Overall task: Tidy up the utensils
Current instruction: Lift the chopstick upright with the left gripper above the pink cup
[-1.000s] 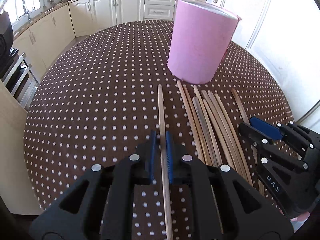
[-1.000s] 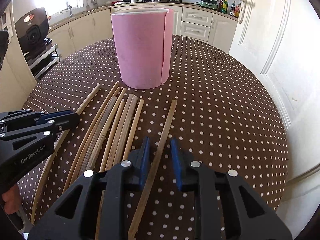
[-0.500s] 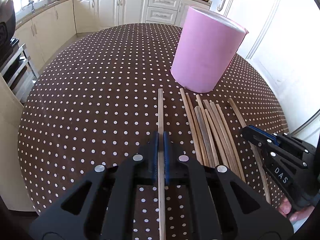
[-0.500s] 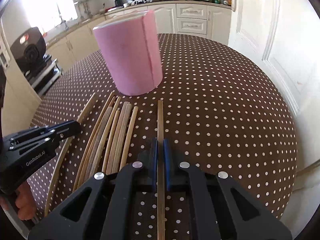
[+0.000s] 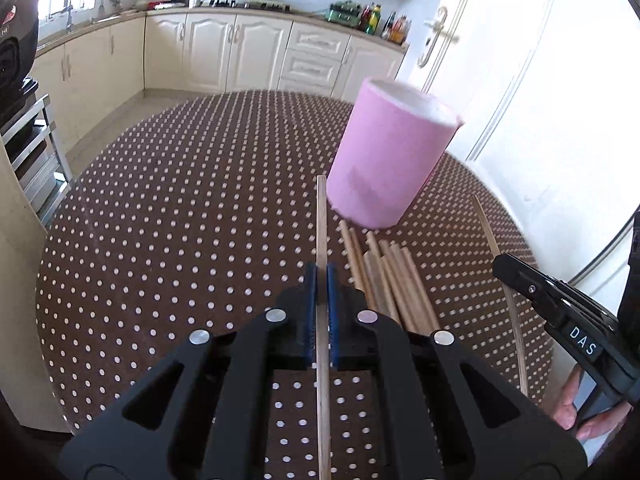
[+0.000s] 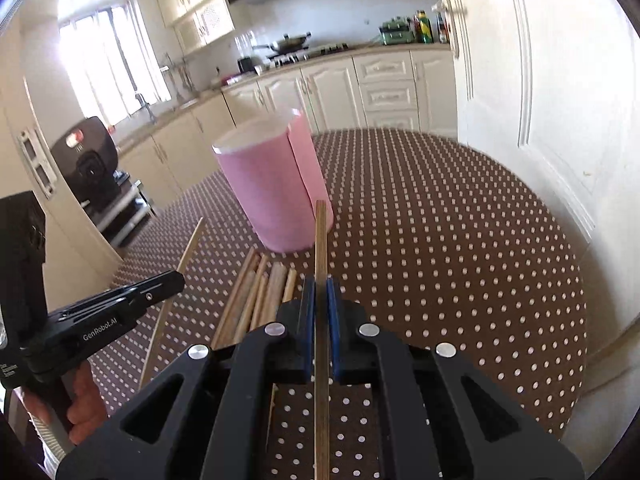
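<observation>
Left gripper [image 5: 321, 276] pinches a pale chopstick [image 5: 321, 216], tip reaching ahead to the left foot of the pink container [image 5: 390, 164]. Right gripper [image 6: 320, 286] pinches a darker chopstick [image 6: 320, 236], container ahead-left. Loose chopstick bundle [image 5: 394, 280] lies on the dotted table [image 5: 200, 216] between the grippers.

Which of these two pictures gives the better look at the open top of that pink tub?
The right wrist view: there the pink tub shows its white rim, a little of the inside and a seam down its side. In the left wrist view the pink tub leans away, slightly blurred, and only the rim's edge shows.
</observation>
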Available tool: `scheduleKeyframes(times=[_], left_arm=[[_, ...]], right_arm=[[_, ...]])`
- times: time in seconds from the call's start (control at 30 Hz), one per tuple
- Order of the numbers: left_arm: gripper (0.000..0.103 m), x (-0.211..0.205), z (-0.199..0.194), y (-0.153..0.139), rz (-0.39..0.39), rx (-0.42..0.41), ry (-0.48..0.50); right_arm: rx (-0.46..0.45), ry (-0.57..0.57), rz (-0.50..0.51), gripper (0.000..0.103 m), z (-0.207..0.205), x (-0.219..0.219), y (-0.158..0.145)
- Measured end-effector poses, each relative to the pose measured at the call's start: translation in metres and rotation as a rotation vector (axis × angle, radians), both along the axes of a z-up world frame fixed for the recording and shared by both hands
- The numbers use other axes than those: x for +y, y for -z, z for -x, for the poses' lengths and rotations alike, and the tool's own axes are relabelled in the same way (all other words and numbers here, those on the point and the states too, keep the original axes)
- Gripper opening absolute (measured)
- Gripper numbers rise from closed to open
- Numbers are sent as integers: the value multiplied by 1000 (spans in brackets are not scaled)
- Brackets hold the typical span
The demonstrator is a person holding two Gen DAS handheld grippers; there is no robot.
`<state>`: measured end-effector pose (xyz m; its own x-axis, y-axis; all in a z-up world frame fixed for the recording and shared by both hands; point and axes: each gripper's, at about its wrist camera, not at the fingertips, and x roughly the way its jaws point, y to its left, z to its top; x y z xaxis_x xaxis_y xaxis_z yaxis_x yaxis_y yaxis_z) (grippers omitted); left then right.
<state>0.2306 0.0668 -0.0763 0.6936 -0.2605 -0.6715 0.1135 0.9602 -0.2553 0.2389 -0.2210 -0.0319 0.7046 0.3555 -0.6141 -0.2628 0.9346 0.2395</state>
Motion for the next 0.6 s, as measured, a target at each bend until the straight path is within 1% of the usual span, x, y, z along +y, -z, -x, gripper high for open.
scheduleKeyframes(times=[0.1, 0.2, 0.33, 0.6], left_arm=[[6, 1, 6, -10, 24, -51, 27], [6, 2, 11, -20, 32, -99, 32], [6, 8, 14, -30, 55, -134, 28], [6, 16, 19, -48, 82, -214, 32]], right_arm=[[-48, 12, -22, 5, 6, -5, -10], [-88, 25, -45, 5, 11, -10, -18], [-130, 55, -67, 5, 14, -16, -27], [-213, 56, -95, 5, 17, -14, -42]])
